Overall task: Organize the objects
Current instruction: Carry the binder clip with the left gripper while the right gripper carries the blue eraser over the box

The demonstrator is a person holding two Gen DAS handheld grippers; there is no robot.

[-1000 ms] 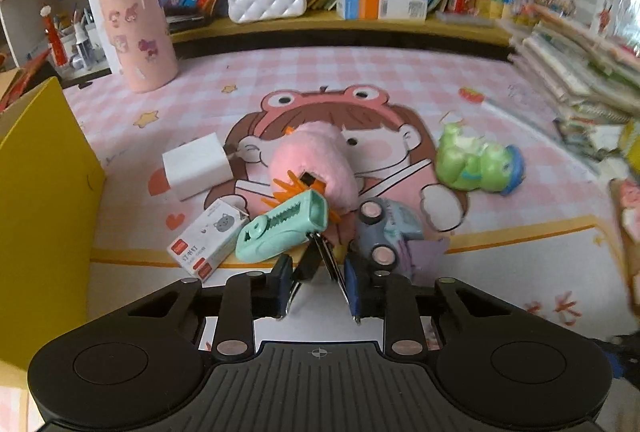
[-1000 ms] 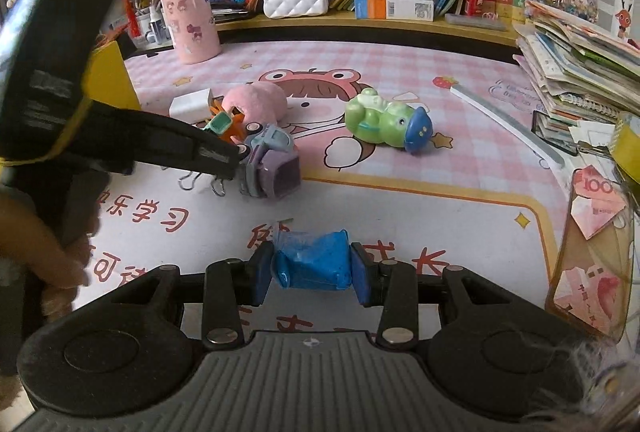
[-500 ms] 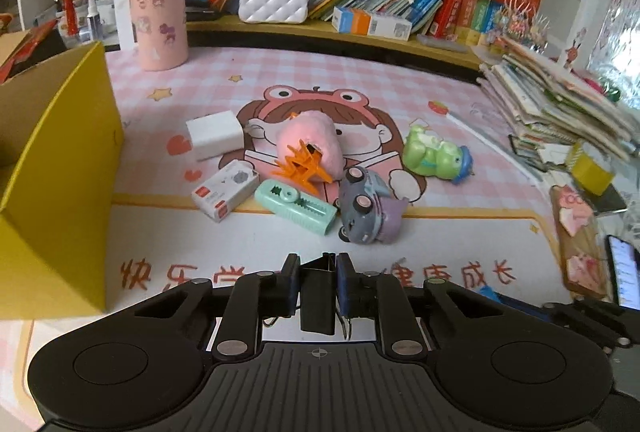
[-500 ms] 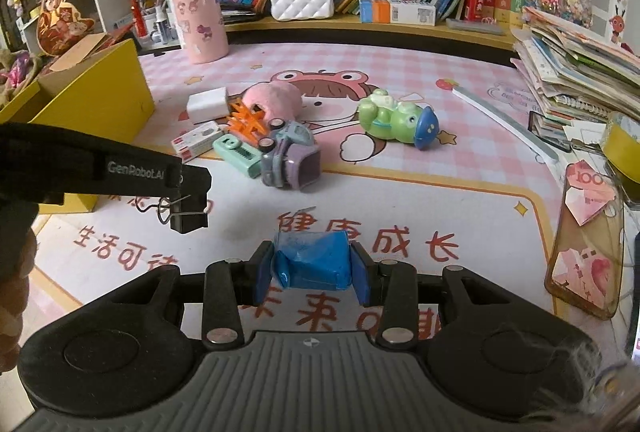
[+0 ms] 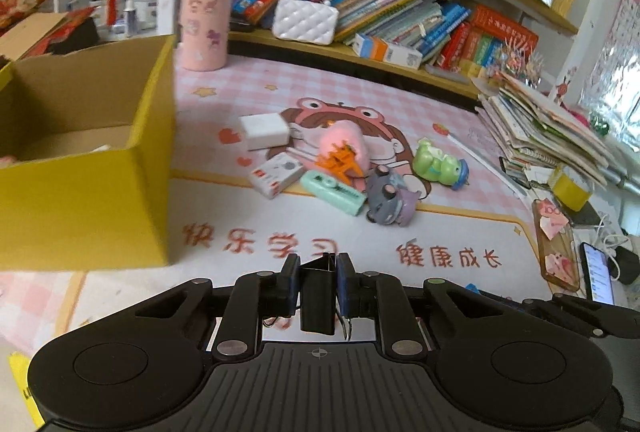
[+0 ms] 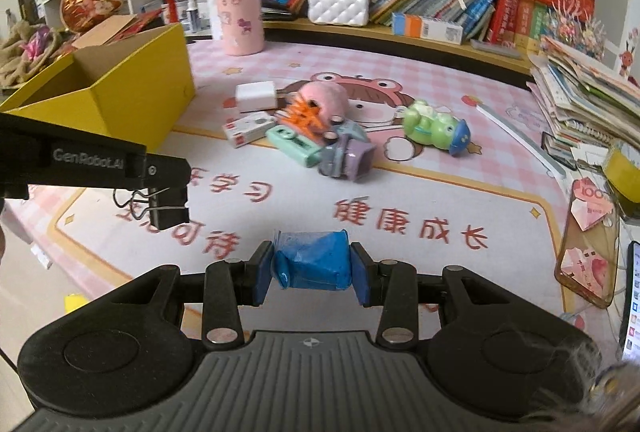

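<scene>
Two loads are in my grip at once, so I read this as the carry stage of the tidying. Nearest me, my right gripper (image 6: 311, 268) is clamped on a blue crumpled packet (image 6: 314, 262), pads pressing both of its ends, held above the white part of the play mat (image 6: 440, 192). My left gripper (image 5: 318, 284) is closed tight on a black binder clip (image 5: 318, 296); from the right wrist view the same clip (image 6: 170, 210) hangs under the fingertips with its wire handles pointing back toward the person's side, clear of the mat.

Just beyond the left gripper, off to its left, stands the yellow cardboard box (image 5: 100, 208), open at the top, with something pale lying in its bottom that I cannot make out. I judge that box to be the destination, and neither load has been let go yet.

Farther out, the pile to be sorted lies together mid-mat: a mint stapler (image 5: 334, 192) touching a grey-and-purple toy car (image 5: 388, 200), an orange claw clip (image 5: 338, 162) against a pink plush (image 5: 344, 142), a small white-and-red box (image 5: 276, 176), a white charger block (image 5: 264, 131), and a green frog toy (image 5: 438, 164) set a little apart. Behind them stand a pink tumbler (image 5: 204, 24) and a white quilted purse (image 5: 306, 18) on the shelf edge.

Next, I think, the left hand needs to swing over the box rim and drop the clip, then the right follows with the packet. Both should clear the near wall before opening.
</scene>
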